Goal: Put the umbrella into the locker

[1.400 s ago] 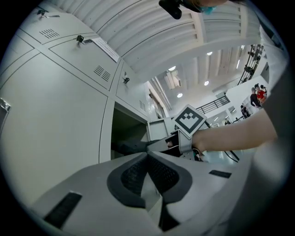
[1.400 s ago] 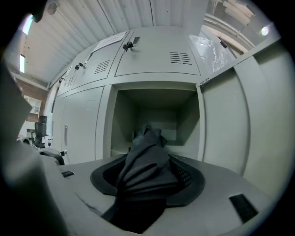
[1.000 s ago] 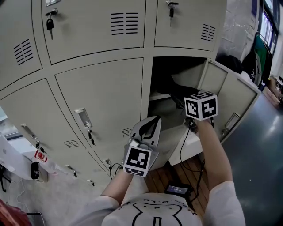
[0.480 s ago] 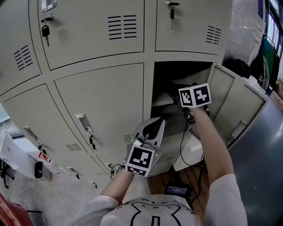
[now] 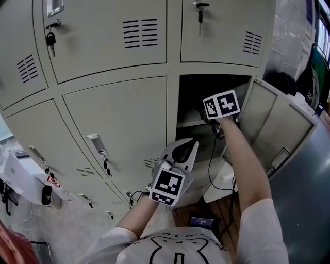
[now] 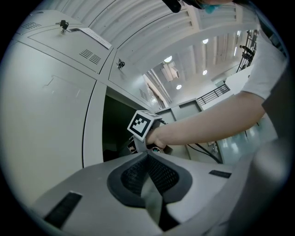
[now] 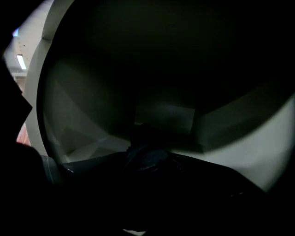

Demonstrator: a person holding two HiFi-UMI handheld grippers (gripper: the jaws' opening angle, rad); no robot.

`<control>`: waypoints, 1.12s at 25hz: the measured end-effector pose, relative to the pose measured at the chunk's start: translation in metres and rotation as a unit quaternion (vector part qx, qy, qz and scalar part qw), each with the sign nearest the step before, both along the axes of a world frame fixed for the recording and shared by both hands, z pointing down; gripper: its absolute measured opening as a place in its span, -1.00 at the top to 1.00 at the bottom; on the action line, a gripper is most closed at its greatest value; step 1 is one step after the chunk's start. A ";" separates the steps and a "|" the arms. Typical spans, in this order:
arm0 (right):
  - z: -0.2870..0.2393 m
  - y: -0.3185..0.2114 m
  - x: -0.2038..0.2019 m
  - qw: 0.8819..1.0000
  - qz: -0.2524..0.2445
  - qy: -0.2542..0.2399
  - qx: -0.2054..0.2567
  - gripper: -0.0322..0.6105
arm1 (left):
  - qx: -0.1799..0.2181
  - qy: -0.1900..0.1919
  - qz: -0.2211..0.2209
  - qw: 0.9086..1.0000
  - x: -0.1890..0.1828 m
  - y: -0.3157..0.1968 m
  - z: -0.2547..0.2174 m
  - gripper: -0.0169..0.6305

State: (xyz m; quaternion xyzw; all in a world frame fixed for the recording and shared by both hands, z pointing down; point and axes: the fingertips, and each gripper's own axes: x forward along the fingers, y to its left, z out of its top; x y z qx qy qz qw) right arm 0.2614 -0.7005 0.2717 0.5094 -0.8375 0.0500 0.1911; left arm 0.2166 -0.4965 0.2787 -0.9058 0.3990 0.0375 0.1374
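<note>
The open locker [image 5: 192, 92] is a dark compartment right of centre in the head view, its door [image 5: 281, 126] swung out to the right. My right gripper reaches into it; only its marker cube [image 5: 220, 104] and the arm show there. In the right gripper view the locker's inside is very dark. A dark bluish bundle, the umbrella [image 7: 146, 156], lies between the tips of my right gripper [image 7: 148, 162], whose jaws have just been opening; whether the pads still press on it is too dark to see. My left gripper [image 5: 184, 147] hangs shut and empty before the closed door beside it.
Closed grey lockers fill the wall, keys hanging in some locks [image 5: 51, 38] [image 5: 199, 9]. A black cable [image 5: 211, 165] drops from my right gripper to a small black device [image 5: 202, 221] on the wooden floor. A shelf edge [image 5: 188, 124] crosses the open compartment.
My right gripper has pushed deeper into the open locker, its cube moving up and left in the head view. The left gripper has drifted slightly right and stays shut.
</note>
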 end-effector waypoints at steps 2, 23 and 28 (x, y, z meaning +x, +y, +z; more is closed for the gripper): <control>0.001 -0.006 -0.001 1.000 0.002 0.009 -0.006 0.04 | 0.000 -0.001 0.001 1.000 0.001 -0.001 0.000 0.90; 0.003 -0.024 -0.006 1.000 0.012 -0.002 0.014 -0.46 | -0.020 -0.002 -0.004 1.000 -0.007 -0.001 0.003 0.91; -0.014 -0.005 -0.005 0.998 0.006 -0.015 0.068 -0.63 | -0.023 0.002 0.005 1.000 -0.006 0.006 0.004 0.90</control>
